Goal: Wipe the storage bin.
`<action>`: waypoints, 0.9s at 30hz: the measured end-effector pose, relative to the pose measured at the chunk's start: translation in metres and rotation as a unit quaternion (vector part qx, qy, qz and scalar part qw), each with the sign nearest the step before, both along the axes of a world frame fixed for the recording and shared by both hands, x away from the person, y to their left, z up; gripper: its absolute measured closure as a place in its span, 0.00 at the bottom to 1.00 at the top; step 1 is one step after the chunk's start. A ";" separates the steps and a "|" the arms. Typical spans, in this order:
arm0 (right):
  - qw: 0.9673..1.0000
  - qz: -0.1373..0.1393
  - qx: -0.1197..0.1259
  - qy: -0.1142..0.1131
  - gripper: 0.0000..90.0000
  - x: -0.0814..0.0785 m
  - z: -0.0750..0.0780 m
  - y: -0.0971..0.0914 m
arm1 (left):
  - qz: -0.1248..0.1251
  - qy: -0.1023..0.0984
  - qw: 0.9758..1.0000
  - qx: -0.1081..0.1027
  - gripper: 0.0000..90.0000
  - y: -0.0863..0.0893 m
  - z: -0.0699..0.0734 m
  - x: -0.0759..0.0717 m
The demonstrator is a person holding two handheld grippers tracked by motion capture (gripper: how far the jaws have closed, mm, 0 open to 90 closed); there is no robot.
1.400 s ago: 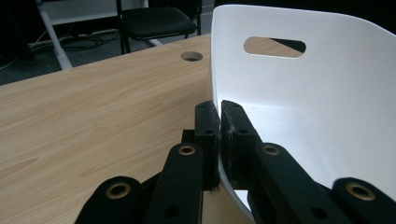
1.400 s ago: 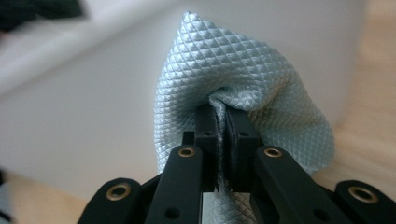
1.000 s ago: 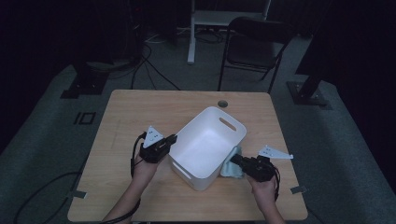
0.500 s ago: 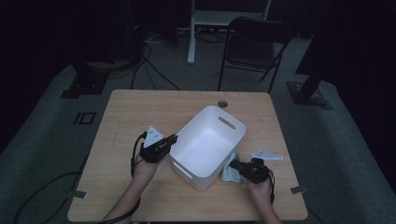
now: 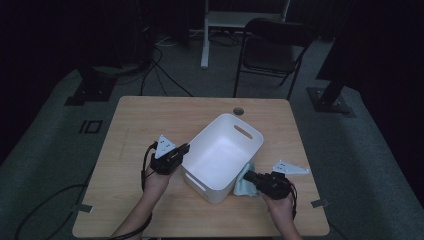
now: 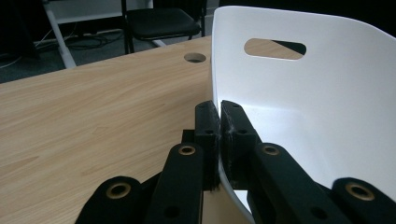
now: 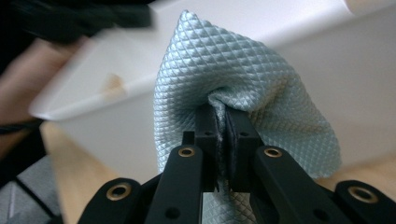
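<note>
One white bin [image 5: 222, 155] sits mid-table [image 5: 150, 120], tilted, and the left gripper [image 5: 184, 149] is clamped on its rim at the bin's nine o'clock, one jaw inside the wall and one outside. One pale blue cloth [image 5: 245, 184] lies at the bin's four o'clock, against its outer wall, and the right gripper [image 5: 246, 176] has its jaws pinched tight on a fold. Two grippers, two hands. One black chair [image 5: 275, 45] stands at twelve o'clock beyond the table.

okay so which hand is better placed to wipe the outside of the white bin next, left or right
Right, most likely. The right gripper is pinched on the light blue cloth, held against the white bin at its outer wall. The left gripper is clamped on the bin's rim, steadying it, with no cloth.
</note>
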State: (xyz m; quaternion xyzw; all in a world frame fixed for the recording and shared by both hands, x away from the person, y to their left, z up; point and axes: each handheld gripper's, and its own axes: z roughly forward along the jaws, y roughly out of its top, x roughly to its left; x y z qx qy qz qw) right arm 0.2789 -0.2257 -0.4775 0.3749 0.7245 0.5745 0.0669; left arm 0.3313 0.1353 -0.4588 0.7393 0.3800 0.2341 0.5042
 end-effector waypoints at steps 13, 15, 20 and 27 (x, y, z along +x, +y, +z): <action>1.000 0.005 -0.016 -0.020 0.95 -0.008 0.001 0.009 | -0.014 0.001 1.000 -0.002 0.96 0.001 0.000 0.002; 1.000 0.002 -0.025 -0.008 0.95 -0.005 -0.008 0.011 | -0.016 0.001 1.000 -0.003 0.96 0.002 0.000 0.002; 1.000 -0.004 -0.029 0.011 0.95 0.002 -0.022 0.008 | -0.014 -0.001 1.000 0.001 0.96 0.001 0.000 0.001; 0.999 -0.013 -0.035 0.035 0.95 0.009 -0.037 0.004 | -0.014 0.001 1.000 -0.001 0.96 0.001 0.000 0.001</action>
